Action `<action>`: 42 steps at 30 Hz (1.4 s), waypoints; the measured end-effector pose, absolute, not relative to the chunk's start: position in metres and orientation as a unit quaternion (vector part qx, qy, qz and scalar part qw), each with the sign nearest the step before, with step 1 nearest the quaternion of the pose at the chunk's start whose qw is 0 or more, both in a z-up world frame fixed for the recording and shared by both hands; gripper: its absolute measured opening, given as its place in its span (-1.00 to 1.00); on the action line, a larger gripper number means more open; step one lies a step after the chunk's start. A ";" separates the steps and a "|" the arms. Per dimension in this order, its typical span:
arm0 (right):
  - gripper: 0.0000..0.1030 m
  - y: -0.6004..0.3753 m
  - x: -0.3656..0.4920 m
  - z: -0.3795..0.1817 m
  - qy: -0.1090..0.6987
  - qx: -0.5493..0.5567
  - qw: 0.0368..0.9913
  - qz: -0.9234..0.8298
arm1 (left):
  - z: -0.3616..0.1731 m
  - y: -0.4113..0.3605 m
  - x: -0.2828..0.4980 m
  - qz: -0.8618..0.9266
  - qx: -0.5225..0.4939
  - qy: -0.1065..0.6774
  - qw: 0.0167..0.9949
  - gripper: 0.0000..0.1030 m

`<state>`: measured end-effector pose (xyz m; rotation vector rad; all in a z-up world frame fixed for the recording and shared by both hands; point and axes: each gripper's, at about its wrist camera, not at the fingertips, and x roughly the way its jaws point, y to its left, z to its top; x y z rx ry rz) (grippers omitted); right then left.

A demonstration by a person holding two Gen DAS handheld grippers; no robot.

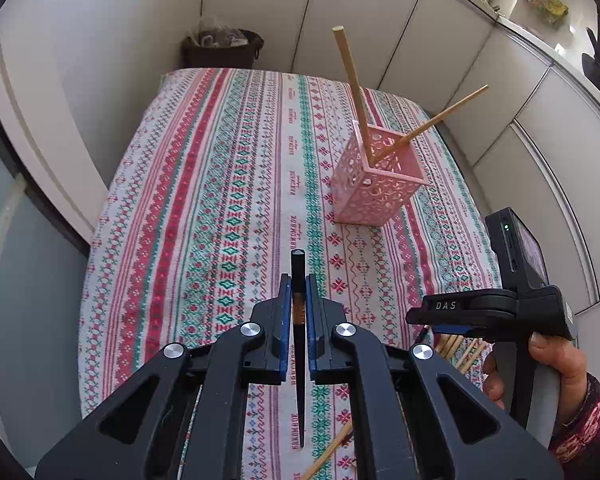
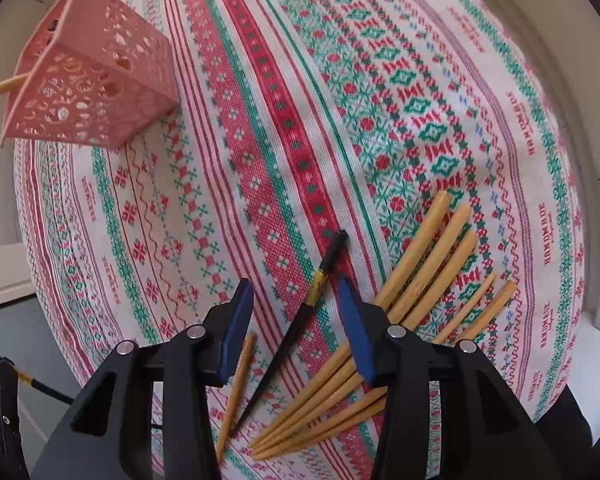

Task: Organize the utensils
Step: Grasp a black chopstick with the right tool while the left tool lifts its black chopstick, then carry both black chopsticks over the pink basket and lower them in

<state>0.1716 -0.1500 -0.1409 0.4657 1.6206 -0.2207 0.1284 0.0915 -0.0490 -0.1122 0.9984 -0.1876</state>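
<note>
My left gripper (image 1: 299, 284) is shut on a black chopstick (image 1: 298, 268) and holds it above the patterned tablecloth. Ahead and to the right stands a pink perforated basket (image 1: 374, 184) with two wooden chopsticks (image 1: 352, 80) leaning out of it. The basket also shows in the right wrist view (image 2: 88, 88) at the upper left. My right gripper (image 2: 296, 292) is open, low over a second black chopstick (image 2: 300, 316) with a gold band that lies on the cloth between its fingers. Several wooden chopsticks (image 2: 424, 264) lie in a loose pile to its right.
The tablecloth (image 1: 220, 200) covers a small table beside white cabinet doors (image 1: 440, 40). A dark waste bin (image 1: 222, 48) stands behind the table's far edge. One single wooden chopstick (image 2: 236, 388) lies left of the black one.
</note>
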 end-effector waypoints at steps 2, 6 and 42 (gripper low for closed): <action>-0.33 -0.145 0.171 -0.140 0.706 0.203 0.669 -0.112 | -0.045 0.096 0.127 -0.087 -0.058 0.470 0.877 -0.88; -0.85 -0.132 0.164 -0.138 0.674 0.233 0.697 -0.073 | -0.032 0.100 0.118 -0.075 -0.059 0.443 0.891 -0.88; -0.86 -0.163 0.050 0.062 0.389 0.235 0.886 0.094 | 0.034 0.060 0.064 -0.054 -0.028 0.297 0.953 -0.89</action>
